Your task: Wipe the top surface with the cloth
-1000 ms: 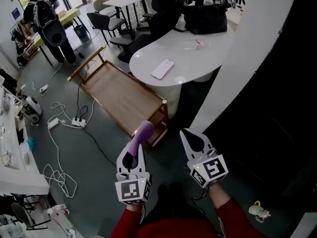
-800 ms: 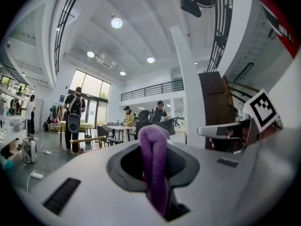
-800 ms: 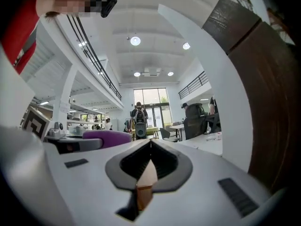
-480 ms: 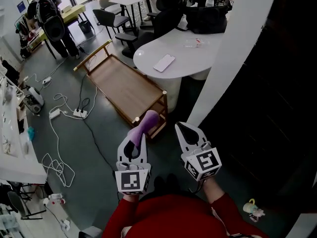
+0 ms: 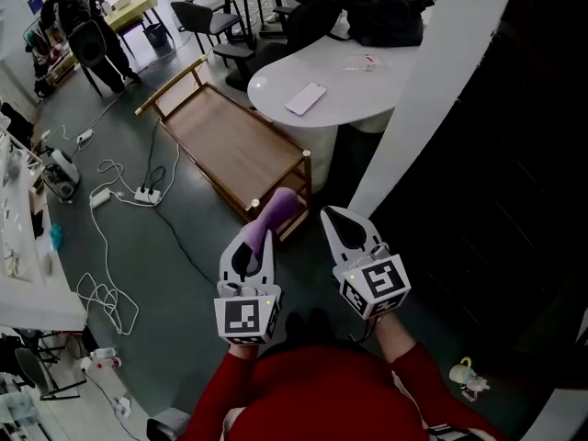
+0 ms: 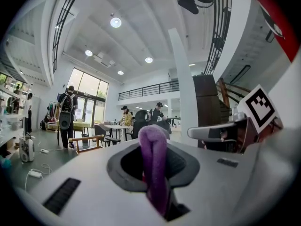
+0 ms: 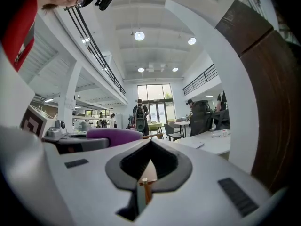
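Note:
A purple cloth point(image 5: 277, 211) sticks out forward from my left gripper point(image 5: 261, 239), which is shut on it; in the left gripper view the cloth point(image 6: 154, 157) stands as a folded roll between the jaws. My right gripper point(image 5: 334, 217) is beside it, shut with nothing in it point(image 7: 149, 147). Both are held in the air above the floor, just short of the near corner of a low wooden trolley point(image 5: 230, 145) with a flat top and raised rails. From the right gripper view the cloth point(image 7: 113, 135) shows at the left.
A white rounded table point(image 5: 367, 76) with a phone point(image 5: 305, 98) stands behind the trolley. A white pillar point(image 5: 432, 90) and dark wall are to the right. Cables and a power strip point(image 5: 145, 194) lie on the floor at left. A person with a backpack point(image 5: 87, 39) stands far left.
Both grippers have moved a little forward, closer to the trolley's near corner. The left gripper still holds the cloth; the right stays shut.

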`<state>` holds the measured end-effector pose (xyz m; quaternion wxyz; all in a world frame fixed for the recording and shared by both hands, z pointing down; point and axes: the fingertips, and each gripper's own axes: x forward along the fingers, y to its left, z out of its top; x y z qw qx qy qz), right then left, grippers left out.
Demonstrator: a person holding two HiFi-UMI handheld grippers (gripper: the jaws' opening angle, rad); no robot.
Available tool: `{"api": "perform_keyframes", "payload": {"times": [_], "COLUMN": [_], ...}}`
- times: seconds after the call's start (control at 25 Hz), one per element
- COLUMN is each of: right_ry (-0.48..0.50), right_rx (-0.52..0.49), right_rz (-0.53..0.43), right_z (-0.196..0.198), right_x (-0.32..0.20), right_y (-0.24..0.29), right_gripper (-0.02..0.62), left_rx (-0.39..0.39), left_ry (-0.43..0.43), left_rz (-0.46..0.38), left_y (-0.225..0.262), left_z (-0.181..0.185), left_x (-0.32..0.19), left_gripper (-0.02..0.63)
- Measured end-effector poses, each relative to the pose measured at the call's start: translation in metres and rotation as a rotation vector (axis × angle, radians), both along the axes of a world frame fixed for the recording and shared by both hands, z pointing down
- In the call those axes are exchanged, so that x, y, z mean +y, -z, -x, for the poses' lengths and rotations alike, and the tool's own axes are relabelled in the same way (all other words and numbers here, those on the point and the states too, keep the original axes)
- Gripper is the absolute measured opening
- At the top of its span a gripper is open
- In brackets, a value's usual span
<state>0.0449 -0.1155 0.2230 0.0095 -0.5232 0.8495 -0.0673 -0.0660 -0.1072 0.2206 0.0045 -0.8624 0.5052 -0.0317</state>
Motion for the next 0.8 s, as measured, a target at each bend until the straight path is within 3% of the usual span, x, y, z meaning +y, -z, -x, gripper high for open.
{"api": "perform_keyframes", "payload": {"times": [0.8], "right_ry": [-0.037], "right_rx": [0.026], "right_rz": [0.033], "right_z": [0.002], "right_x": [0.006], "right_y": [-0.008], "right_gripper": [0.012], "left_rx": [0.017], "left_ry": [0.024], "left_rz": [0.025], "left_y": [-0.004], "left_z": [0.016], "left_x": [0.001], "left_gripper": [0.063]}}
